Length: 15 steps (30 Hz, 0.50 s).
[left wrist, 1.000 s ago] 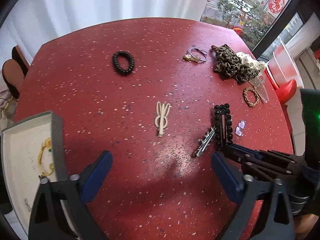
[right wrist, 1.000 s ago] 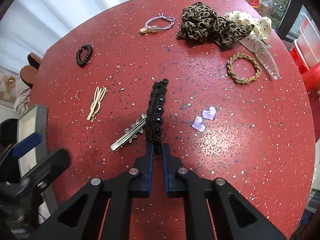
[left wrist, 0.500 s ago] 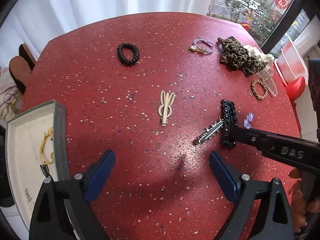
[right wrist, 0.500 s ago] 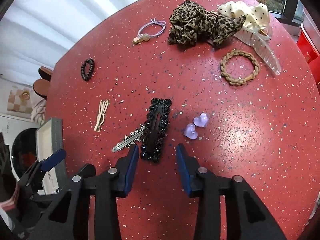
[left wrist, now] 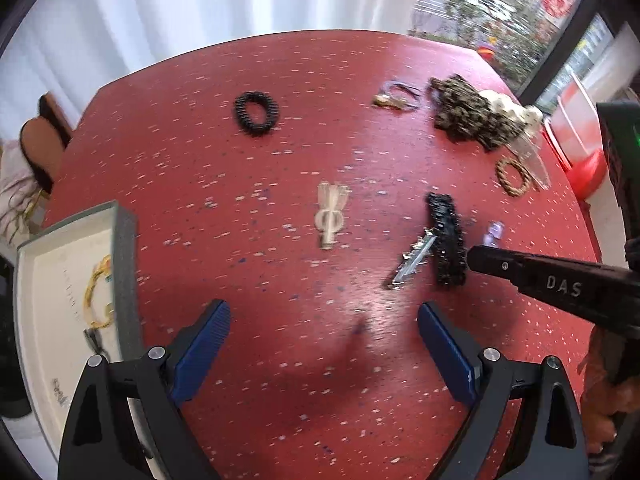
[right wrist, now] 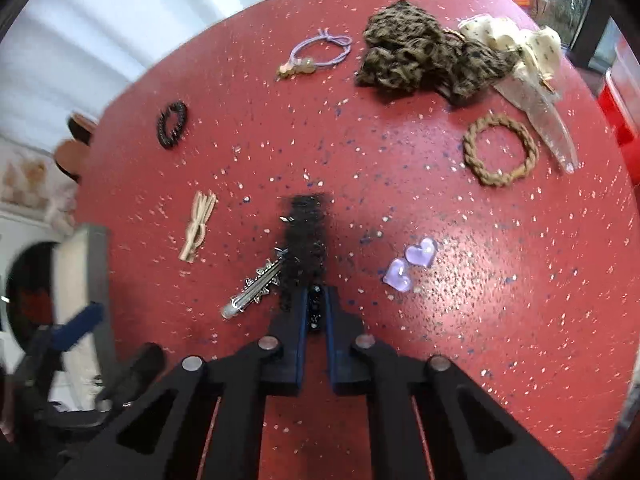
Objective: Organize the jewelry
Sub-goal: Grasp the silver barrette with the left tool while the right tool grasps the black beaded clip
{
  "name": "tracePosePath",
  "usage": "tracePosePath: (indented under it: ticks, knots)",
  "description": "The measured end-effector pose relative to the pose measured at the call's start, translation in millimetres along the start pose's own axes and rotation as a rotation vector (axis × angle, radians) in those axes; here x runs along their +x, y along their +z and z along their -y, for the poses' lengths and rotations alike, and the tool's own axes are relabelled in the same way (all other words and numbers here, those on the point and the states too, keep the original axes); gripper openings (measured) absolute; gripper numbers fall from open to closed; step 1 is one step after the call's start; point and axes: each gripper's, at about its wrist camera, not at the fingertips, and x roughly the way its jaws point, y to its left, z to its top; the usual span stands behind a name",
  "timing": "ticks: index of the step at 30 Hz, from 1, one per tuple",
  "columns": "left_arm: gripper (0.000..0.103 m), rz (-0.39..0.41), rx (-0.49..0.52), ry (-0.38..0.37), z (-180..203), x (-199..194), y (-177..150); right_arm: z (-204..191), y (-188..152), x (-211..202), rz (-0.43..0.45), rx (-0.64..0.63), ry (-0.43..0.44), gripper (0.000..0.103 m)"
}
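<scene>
Half a second ago the right tool (right wrist: 315, 312) stood spread on either side of the black beaded clip (right wrist: 305, 240); its jaws have just closed and now pinch the clip's near end, dark beads showing between the blue pads. The clip runs straight away from the tool's tips, its far part smeared by motion blur, so whether it has left the red surface (right wrist: 480, 280) cannot be told. Going left to right in the right wrist view: the grey tray (right wrist: 94, 280) at the left edge, a cream hair clip (right wrist: 198, 226), a silver spiked clip (right wrist: 256, 284) touching the black clip's left side, the held clip, and two lilac hearts (right wrist: 412, 264) just to its right. Further back lie a black coil tie (right wrist: 172, 124), a lilac elastic (right wrist: 320, 52), a leopard scrunchie (right wrist: 424, 52), a cream bow (right wrist: 520, 44) on a clear claw clip, and a braided ring (right wrist: 500, 150). The left tool (left wrist: 320, 344) hovers above bare surface with its jaws spread wide and empty, tilted steeply down, well short of the clips. From that view the right tool reaches in from the right edge, its tip meeting the black clip's near end; the hand gripping it is cut off at the lower right. A yellow bracelet (left wrist: 98, 300) lies in the tray, partly blurred.
</scene>
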Motion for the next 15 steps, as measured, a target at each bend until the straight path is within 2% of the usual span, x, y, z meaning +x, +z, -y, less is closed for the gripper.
tracePosePath:
  ticks: [7,9,11,15]
  knots:
    - [0.095,-0.007,0.110,-0.032,34.5,20.9,14.5,35.1,-5.0,-16.3,-0.013,0.080,0.102,0.001]
    - [0.077,-0.021,0.168,-0.010,42.0,33.7,17.8,46.4,-6.0,-24.5,-0.009,0.096,0.118,0.001]
    - [0.069,-0.047,0.211,0.004,45.1,46.9,18.9,57.1,-9.5,-29.4,-0.012,0.111,0.141,0.001]
    - [0.066,-0.051,0.219,-0.021,44.3,52.3,24.0,67.1,-10.5,-31.6,-0.010,0.114,0.148,0.001]
